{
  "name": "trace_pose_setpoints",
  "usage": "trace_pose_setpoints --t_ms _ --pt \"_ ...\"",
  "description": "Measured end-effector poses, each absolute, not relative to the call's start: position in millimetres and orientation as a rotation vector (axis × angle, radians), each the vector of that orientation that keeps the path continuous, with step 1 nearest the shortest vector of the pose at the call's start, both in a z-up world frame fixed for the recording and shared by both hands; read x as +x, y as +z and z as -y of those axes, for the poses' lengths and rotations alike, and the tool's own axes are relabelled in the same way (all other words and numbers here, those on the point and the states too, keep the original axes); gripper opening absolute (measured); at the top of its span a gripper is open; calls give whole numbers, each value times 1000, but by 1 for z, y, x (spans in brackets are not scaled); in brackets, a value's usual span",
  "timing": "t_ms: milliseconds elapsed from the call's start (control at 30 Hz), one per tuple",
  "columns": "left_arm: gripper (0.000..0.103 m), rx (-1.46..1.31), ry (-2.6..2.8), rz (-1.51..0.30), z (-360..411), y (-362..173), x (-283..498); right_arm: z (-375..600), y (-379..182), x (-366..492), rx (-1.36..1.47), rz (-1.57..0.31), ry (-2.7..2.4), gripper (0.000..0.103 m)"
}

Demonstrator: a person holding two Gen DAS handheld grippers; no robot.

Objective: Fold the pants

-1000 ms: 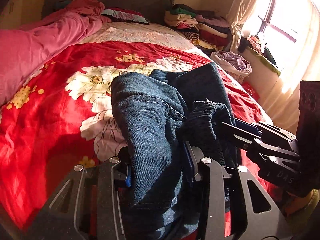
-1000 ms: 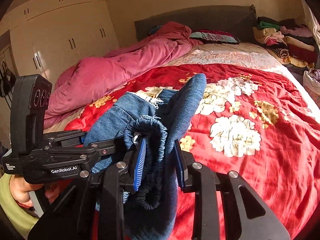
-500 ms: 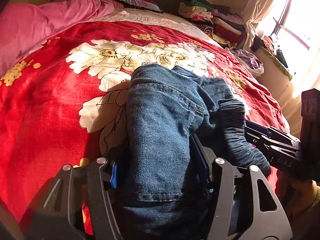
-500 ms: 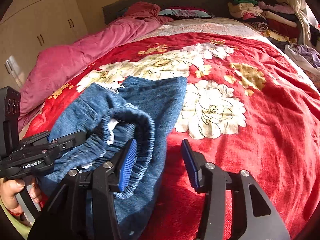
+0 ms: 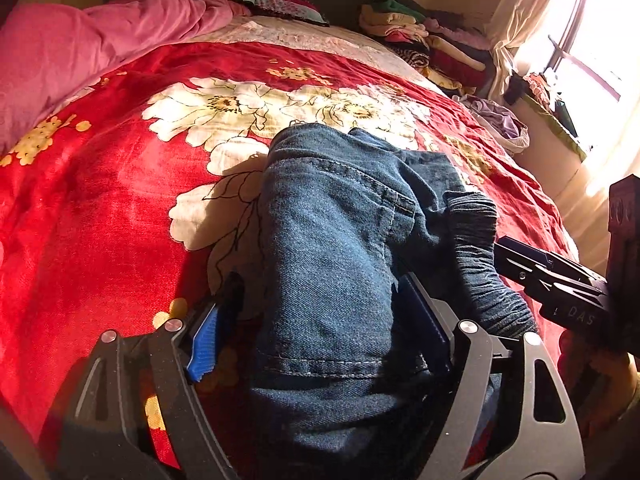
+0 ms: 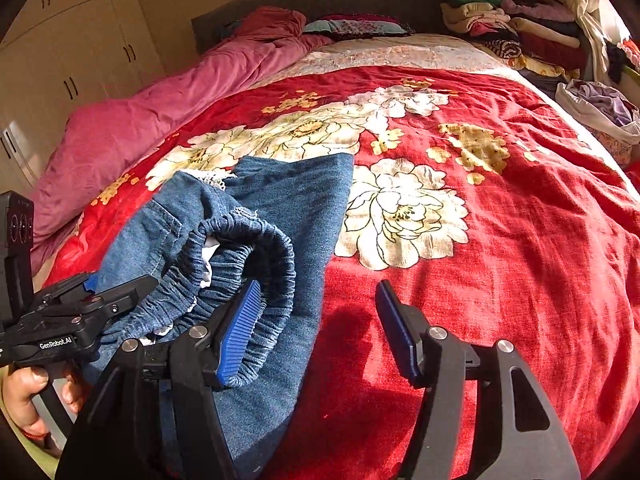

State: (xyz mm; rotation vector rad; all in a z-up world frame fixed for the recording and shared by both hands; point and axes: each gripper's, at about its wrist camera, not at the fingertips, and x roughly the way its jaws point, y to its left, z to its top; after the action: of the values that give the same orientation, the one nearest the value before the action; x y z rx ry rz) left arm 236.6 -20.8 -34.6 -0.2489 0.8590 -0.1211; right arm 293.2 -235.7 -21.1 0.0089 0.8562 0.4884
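The blue denim pants (image 5: 332, 248) lie bunched on the red flowered bedspread (image 5: 100, 208), their elastic waistband (image 6: 248, 256) curled up at the near edge. My left gripper (image 5: 316, 332) is open, its fingers wide on either side of the denim, which lies loose between them. My right gripper (image 6: 320, 328) is open and empty; its left finger (image 6: 240, 328) rests against the waistband, its right finger over bare bedspread. The left gripper also shows at the left of the right wrist view (image 6: 92, 304), and the right gripper's body at the right of the left wrist view.
A pink duvet (image 6: 160, 104) lies heaped along the bed's left side. Stacked folded clothes (image 6: 508, 28) sit at the far right by the headboard. A laundry basket (image 6: 604, 108) stands beside the bed on the right. Wardrobe doors (image 6: 72, 60) are on the left.
Both grippers lowered the pants onto the bedspread. The right gripper opened and let go of the waistband first; the left gripper's fingers have now spread apart too.
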Motion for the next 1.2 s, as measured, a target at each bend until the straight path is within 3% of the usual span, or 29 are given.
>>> trace_pose_setpoints --t_ms 67,200,267,800,1200 --pt "80 -248 -117 -850 20 -30 232 240 -14 287 22 -832 484 81" --pt "93 -246 -107 -815 18 -14 217 248 3 270 32 -780 488 83" --pt "93 -247 -103 -800 17 -6 207 252 12 258 42 -747 496 95" --pt "93 -192 -37 -781 30 2 106 266 15 158 -25 -707 495 98" --pt "93 -230 -19 -811 22 -15 75 260 1 120 -77 -729 457 98"
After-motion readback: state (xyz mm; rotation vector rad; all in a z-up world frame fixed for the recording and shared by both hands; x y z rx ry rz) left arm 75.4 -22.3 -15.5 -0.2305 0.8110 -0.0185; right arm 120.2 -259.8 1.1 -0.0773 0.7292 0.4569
